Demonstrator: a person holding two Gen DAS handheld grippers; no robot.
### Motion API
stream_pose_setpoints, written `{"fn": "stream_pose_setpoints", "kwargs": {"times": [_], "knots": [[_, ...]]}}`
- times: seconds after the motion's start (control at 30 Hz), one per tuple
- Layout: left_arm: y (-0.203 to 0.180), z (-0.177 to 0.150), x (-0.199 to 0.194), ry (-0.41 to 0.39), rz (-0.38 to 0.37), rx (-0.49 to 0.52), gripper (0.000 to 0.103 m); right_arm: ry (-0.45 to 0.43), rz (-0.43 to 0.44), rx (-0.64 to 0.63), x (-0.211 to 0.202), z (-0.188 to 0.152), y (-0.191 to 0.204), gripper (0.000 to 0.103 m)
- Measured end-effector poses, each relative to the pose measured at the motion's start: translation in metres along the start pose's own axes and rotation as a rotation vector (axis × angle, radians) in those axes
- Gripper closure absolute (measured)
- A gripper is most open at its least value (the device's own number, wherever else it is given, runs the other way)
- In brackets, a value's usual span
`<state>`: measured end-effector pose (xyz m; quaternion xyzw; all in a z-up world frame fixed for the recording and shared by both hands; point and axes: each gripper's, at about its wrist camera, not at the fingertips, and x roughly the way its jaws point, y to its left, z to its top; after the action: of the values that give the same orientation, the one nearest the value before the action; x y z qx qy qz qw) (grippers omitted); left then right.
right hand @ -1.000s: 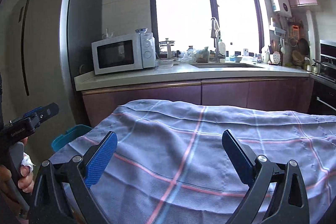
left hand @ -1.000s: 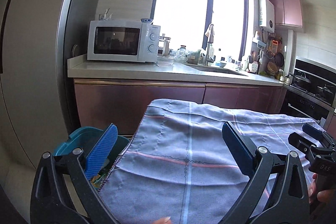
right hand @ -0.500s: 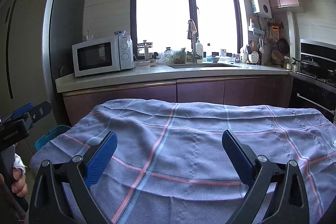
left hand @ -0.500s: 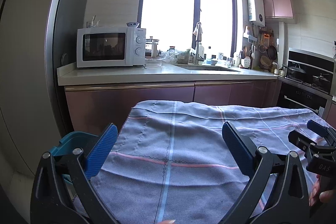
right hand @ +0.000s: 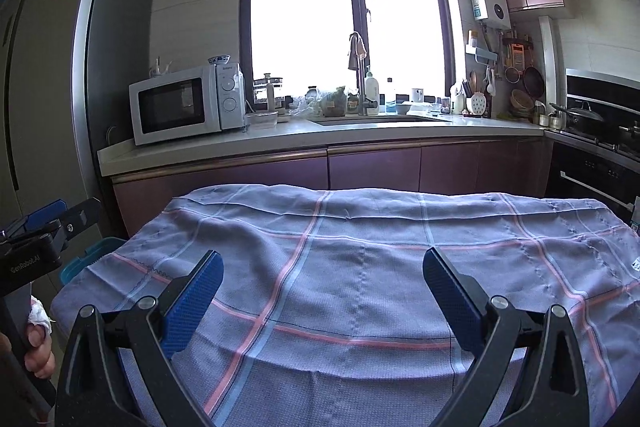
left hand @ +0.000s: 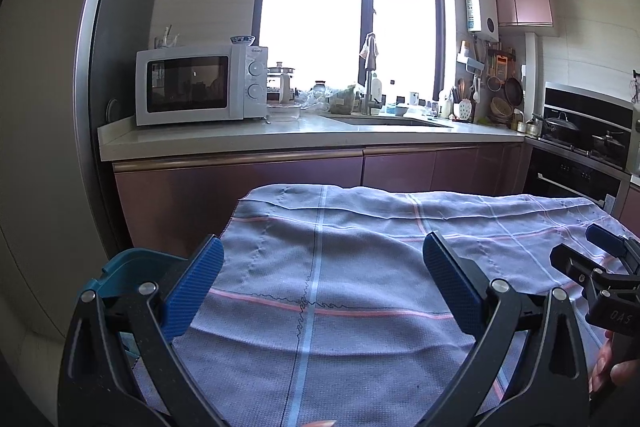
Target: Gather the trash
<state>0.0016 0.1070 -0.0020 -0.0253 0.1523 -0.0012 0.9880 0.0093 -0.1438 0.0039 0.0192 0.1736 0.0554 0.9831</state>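
Note:
A table covered by a blue-grey checked cloth fills the foreground of both views, and no loose trash shows on it. A teal bin stands on the floor at the table's left end. My left gripper hangs open above the cloth's left part with nothing between its blue pads. My right gripper is open too, over the middle of the cloth. Each gripper appears at the edge of the other's view, held by a hand.
Behind the table runs a kitchen counter with a white microwave, a sink with a tap and bottles. A tall fridge stands at the left. An oven and hob are at the right.
Both cameras have drawn back and turned slightly, so the microwave sits further right and the whole counter and the table's far edge show. Both grippers stayed open.

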Motion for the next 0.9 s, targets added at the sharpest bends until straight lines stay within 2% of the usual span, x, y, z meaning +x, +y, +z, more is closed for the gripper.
{"fn": "stream_pose_setpoints", "kwargs": {"times": [0.9], "knots": [[-0.0063,0.0018,-0.0028,-0.026,0.003,0.012,0.005,-0.012,-0.005,0.010,-0.0029,0.0016,-0.0023,0.006]]}}
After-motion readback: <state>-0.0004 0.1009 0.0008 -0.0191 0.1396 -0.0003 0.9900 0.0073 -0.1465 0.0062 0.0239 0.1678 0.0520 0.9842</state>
